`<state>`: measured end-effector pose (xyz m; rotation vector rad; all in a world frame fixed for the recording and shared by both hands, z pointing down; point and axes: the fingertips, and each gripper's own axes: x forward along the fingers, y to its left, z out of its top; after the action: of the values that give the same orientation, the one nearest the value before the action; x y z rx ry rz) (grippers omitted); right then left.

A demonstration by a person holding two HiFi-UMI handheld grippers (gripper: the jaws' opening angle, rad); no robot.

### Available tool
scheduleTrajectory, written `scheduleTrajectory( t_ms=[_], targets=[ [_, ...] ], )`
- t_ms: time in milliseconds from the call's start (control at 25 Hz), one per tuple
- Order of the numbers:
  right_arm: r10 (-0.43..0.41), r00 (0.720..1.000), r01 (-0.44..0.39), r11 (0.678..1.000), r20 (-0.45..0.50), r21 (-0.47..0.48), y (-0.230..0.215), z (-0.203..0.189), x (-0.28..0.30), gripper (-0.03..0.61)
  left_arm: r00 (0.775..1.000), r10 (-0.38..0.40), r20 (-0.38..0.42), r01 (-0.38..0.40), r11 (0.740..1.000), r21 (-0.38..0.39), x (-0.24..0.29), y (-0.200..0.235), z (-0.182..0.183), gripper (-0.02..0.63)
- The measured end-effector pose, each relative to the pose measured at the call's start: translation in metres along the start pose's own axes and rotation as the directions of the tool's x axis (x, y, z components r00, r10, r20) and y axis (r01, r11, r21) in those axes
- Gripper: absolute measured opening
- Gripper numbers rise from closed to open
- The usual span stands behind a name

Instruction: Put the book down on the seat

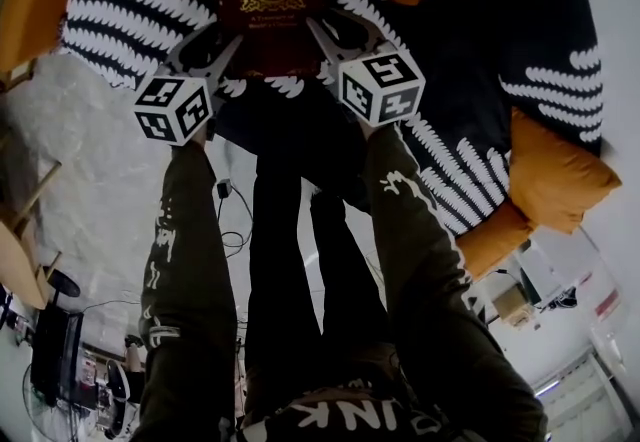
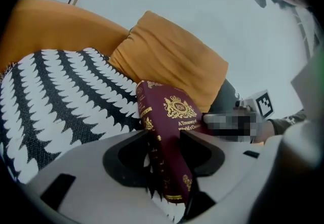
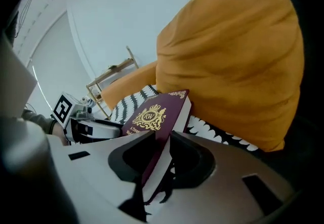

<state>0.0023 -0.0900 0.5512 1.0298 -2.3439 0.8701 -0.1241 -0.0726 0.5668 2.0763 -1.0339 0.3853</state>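
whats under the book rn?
The black-and-white leaf-patterned seat cover lies below the book. The patch directly beneath is covered, so contact cannot be judged.

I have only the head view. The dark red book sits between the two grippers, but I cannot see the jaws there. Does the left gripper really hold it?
Observer: Yes. The left gripper is shut on the book at its spine side; the gold-printed spine faces that camera.
Operator: And the right gripper?
Observer: The right gripper is shut on the opposite side, with the pale page edges between its jaws.
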Motion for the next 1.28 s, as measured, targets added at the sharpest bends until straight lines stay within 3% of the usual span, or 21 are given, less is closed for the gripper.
scheduleTrajectory(
  t_ms=[120, 160, 240, 280, 440, 680, 960, 1280],
  targets=[
    [-0.018, 1.000, 0.019, 0.998, 0.009, -0.058, -0.002, 0.004, 0.002, 0.101, 1.000, 0.014, 0.027, -0.015, 1.000, 0.013, 0.000, 0.006, 0.005, 0.189],
    [-0.026, 1.000, 0.028, 0.996, 0.016, -0.083, -0.003, 0.003, 0.001, 0.095, 0.998, 0.040, 0.053, -0.042, 0.999, 0.027, -0.003, 0.008, 0.008, 0.154],
    [-0.044, 0.998, 0.049, 0.990, 0.036, -0.132, -0.005, 0.000, -0.004, 0.055, 0.988, 0.099, 0.117, -0.106, 0.993, 0.052, -0.010, 0.012, 0.015, 0.004],
    [-0.053, 0.997, 0.061, 0.986, 0.054, -0.153, -0.006, 0.000, -0.008, 0.009, 0.983, 0.112, 0.144, -0.121, 0.991, 0.059, -0.013, 0.012, 0.019, 0.003],
    [-0.053, 0.989, 0.080, 0.977, 0.135, -0.200, -0.003, 0.021, -0.027, 0.009, 0.972, 0.095, 0.216, -0.124, 0.985, 0.121, -0.022, -0.004, 0.045, 0.003],
    [-0.006, 0.967, 0.079, 0.957, 0.253, -0.280, 0.037, 0.091, -0.078, 0.009, 0.935, 0.062, 0.348, -0.154, 0.958, 0.243, -0.075, -0.065, 0.122, 0.003],
    [0.062, 0.917, 0.086, 0.934, 0.394, -0.347, 0.112, 0.177, -0.186, 0.009, 0.885, 0.022, 0.465, -0.194, 0.925, 0.327, -0.172, -0.175, 0.198, 0.003],
    [0.135, 0.841, 0.103, 0.911, 0.524, -0.400, 0.189, 0.253, -0.307, 0.009, 0.818, -0.027, 0.575, -0.250, 0.883, 0.398, -0.276, -0.288, 0.254, 0.003]
  ],
)
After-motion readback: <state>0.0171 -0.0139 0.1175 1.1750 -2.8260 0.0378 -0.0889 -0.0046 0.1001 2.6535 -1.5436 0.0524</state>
